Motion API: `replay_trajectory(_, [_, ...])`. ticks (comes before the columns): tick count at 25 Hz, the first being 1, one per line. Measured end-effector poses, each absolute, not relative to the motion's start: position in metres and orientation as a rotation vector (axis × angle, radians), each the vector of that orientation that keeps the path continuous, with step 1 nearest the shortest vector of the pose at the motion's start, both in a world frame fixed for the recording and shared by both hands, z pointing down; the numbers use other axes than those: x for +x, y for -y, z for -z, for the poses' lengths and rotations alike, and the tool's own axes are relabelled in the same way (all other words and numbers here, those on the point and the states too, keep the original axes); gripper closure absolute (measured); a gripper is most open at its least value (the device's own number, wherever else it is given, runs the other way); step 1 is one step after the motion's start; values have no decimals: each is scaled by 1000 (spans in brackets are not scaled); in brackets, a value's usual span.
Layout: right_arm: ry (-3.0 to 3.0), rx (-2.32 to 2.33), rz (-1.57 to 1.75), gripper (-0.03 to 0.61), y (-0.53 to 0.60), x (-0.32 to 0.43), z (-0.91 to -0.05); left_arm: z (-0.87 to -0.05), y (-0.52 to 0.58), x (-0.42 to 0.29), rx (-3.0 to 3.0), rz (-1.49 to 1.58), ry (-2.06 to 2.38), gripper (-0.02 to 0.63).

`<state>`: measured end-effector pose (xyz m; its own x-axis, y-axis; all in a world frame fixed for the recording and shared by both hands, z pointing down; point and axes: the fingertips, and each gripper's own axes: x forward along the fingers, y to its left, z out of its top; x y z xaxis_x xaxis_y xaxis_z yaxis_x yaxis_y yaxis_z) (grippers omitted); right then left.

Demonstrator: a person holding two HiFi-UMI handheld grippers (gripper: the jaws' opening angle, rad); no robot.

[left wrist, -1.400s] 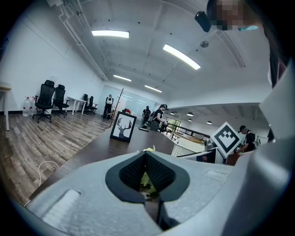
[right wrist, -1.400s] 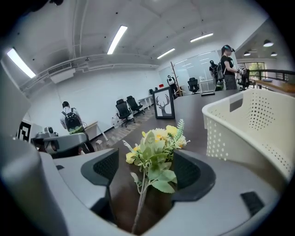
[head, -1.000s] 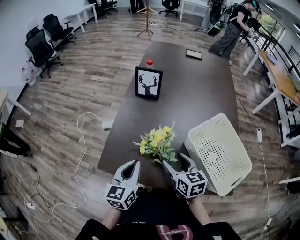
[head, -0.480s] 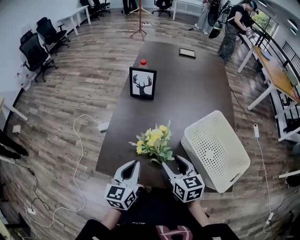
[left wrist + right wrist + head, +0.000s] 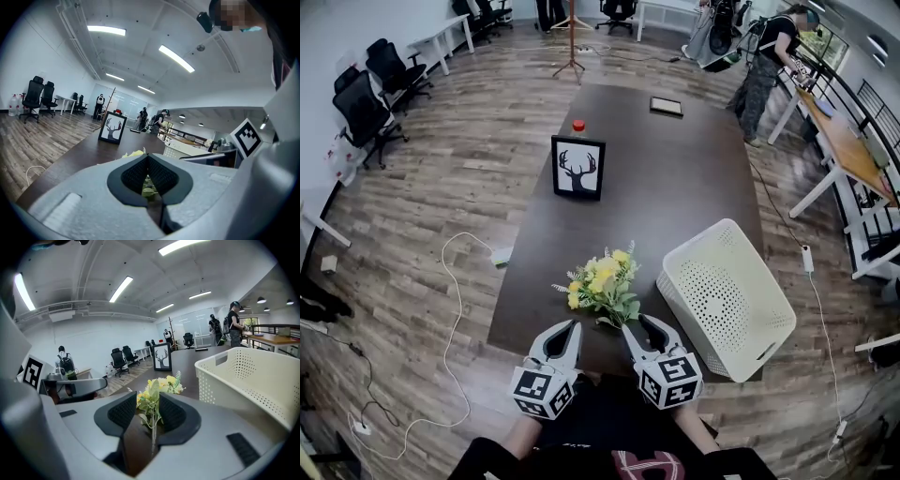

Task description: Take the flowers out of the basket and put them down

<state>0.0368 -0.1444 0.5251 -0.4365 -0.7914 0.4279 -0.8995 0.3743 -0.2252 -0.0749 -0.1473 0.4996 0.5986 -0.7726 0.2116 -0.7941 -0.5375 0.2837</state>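
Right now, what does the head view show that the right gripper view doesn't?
Only the head view: the white cable on the floor and the red-topped thing behind the deer picture. Only the right gripper view: ceiling lights, and a flower stem between the right tool's jaws, which have just been closing but aren't pinching it. Both: the flowers, the basket and the deer picture.

Grey left gripper [image 5: 568, 328] and right gripper [image 5: 638, 324] bear black-white marker cubes [image 5: 542, 392].
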Motion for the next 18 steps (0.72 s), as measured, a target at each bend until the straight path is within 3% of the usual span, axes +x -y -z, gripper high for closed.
replay_trajectory(6, [2369,1501,-592,440,142,34,-527,-500,146,-71,2492,-87,1246,606])
replay_trajectory(18, [2336,1584,-546,549,141,39,-523,-497,145,-64,2522,-95,1212,606])
